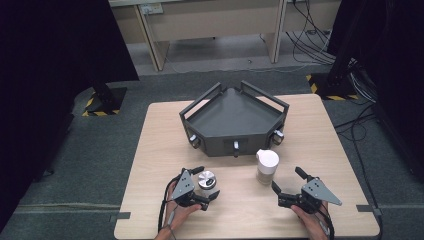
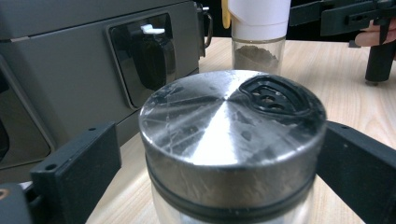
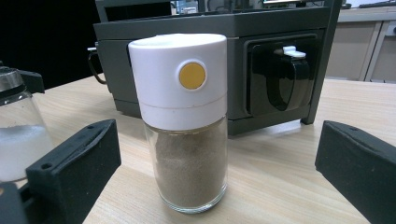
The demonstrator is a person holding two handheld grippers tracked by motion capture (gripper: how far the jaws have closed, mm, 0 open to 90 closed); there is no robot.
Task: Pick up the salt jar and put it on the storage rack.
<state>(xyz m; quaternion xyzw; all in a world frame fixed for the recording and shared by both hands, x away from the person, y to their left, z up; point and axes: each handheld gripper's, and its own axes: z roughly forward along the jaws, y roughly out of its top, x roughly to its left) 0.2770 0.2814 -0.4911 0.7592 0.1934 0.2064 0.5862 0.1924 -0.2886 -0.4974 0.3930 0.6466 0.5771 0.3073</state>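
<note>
Left claw (image 1: 207, 185) straddles the steel-capped shaker (image 1: 208, 183), jaws spread beside its glass, apparently not yet pinching. That shaker stands on the surface (image 1: 155, 145) near the grey rack (image 1: 235, 117). Right claw (image 1: 286, 187) is spread too, facing the white-capped shaker (image 1: 266, 166) (brown powder inside). Risk: an off-centre squeeze on smooth round glass could tip or skid either one.

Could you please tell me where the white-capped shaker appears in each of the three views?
High view: the white-capped shaker stands right of centre, just in front of the grey tray.
Left gripper view: at the top, behind the steel-capped jar.
Right gripper view: centre, between the open jaws.
Shared landmark: the grey tray behind it.
</note>
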